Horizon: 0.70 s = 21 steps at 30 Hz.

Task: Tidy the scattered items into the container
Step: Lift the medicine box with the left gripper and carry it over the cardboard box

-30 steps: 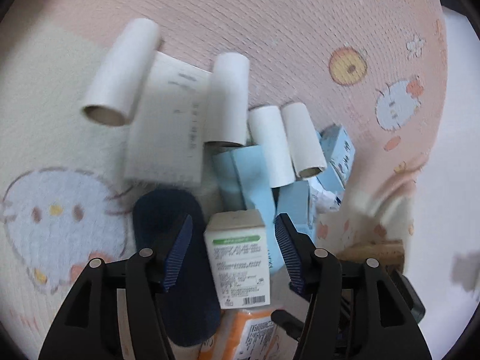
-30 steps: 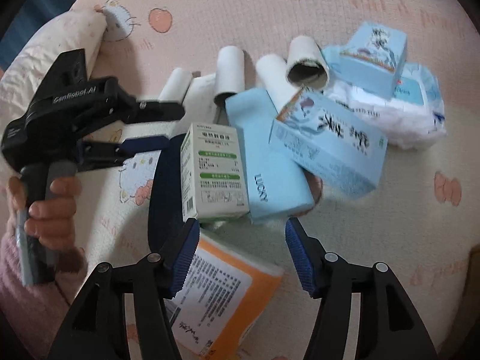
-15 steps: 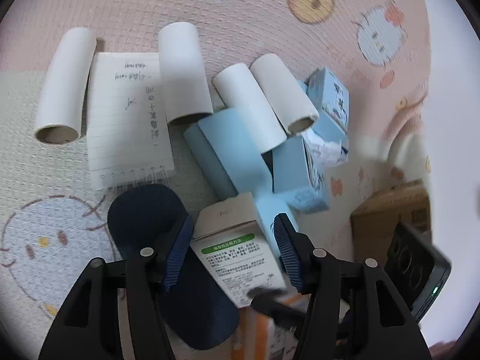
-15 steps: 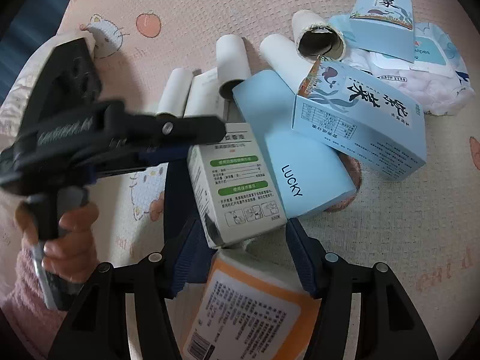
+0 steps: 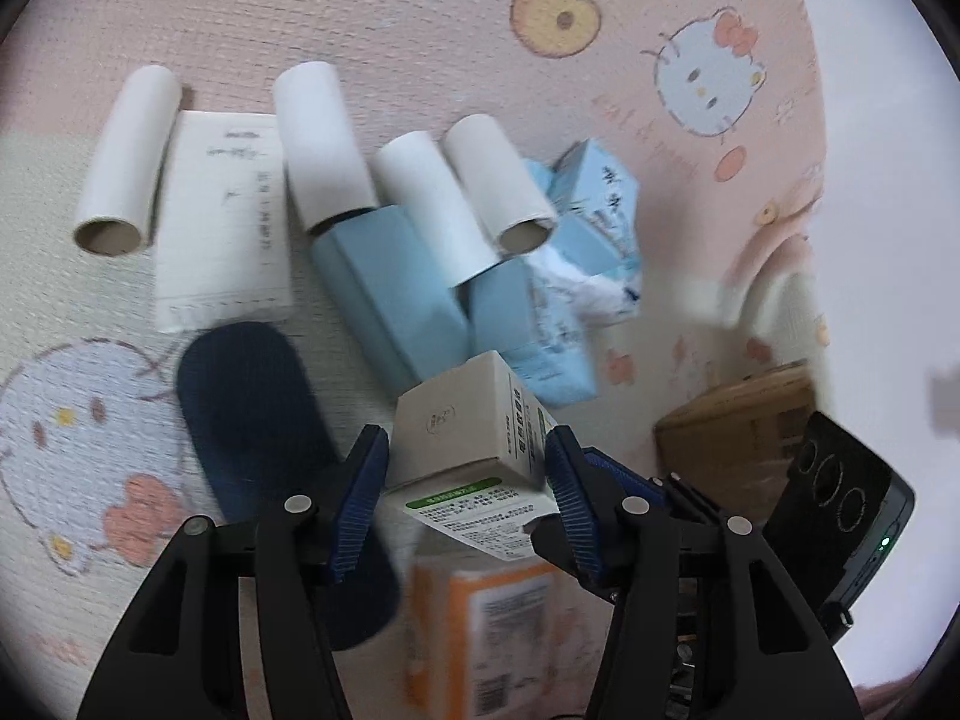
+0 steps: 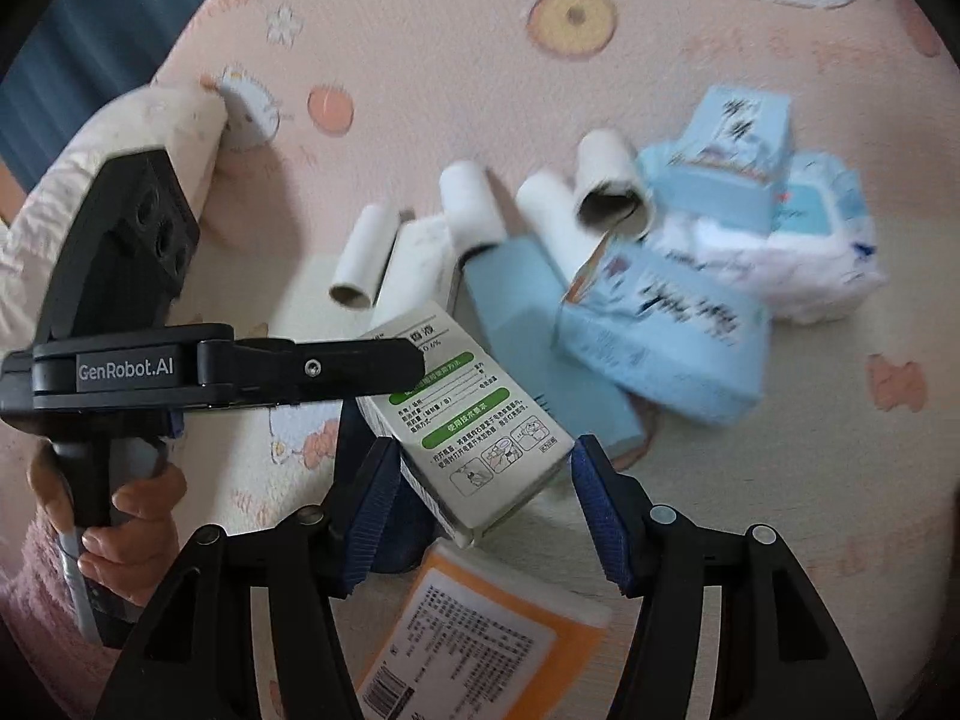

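A white-and-green carton (image 5: 468,420) hangs tilted above the rug, and my left gripper (image 5: 467,435) is shut on its sides. From the right wrist the same carton (image 6: 474,420) slants down to the right, with one left finger (image 6: 336,366) lying across its upper end. My right gripper (image 6: 485,450) is open, its blue pads standing on either side of the carton's lower end; I cannot tell whether they touch it. A brown cardboard box (image 5: 738,426) sits at the rug's right edge.
Several white cardboard tubes (image 5: 324,144), a lined notepad (image 5: 222,222), light blue cartons (image 5: 390,294), a wipes pack (image 6: 798,258), a dark blue slipper (image 5: 252,408) and an orange packet (image 6: 480,642) lie on the pink cartoon rug (image 5: 420,18). A hand (image 6: 126,516) holds the left gripper.
The carton has come up off the rug and tilted between the left pads. The left gripper has swung right, and the right gripper has closed in on the carton's lower end.
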Motion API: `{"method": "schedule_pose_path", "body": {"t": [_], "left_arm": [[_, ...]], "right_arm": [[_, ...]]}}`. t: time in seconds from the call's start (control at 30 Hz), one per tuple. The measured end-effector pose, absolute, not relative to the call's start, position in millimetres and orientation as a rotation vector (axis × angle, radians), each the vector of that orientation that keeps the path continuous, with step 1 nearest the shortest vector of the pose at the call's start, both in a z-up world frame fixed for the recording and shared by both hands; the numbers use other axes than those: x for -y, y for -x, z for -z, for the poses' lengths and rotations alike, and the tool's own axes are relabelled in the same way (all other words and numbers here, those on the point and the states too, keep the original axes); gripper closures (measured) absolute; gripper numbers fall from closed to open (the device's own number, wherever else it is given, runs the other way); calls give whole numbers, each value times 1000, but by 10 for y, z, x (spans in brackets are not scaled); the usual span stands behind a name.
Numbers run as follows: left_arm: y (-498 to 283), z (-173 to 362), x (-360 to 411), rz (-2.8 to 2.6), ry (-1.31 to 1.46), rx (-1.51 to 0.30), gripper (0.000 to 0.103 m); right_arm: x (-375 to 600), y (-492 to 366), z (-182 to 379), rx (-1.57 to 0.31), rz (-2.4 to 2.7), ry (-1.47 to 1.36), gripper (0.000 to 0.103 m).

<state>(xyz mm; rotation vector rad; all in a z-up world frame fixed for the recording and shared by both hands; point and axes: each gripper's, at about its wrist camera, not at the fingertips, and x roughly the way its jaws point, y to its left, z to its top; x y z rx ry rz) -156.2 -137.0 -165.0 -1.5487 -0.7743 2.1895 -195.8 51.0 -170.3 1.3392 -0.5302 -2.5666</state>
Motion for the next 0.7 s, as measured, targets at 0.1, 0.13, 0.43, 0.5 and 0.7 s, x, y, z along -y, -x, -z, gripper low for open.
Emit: {"method": "schedule_pose_path", "body": {"t": [0.1,0.13,0.43,0.5,0.7], "left_arm": [[1565,1557,1233,-2178,1531,783,44],[1560,1523,1179,-2178,1522,773,44],[1514,1495,471,-2060,1515,708,44],[1487,1581,297,-2013,1536,726,44],[1346,1837,-119,-1953,1605,691,44]], "right_arm": [[-634,1878,1597,522,2596,-1309,45],[-648,1840,1579,515,2605,-1302,45],[-1141,1407,1363,454,2703,-1324,45],[-1247,1254,1373,430,2722,-1350,45],[-1485,942,1583,408,2719,-1446,44]]}}
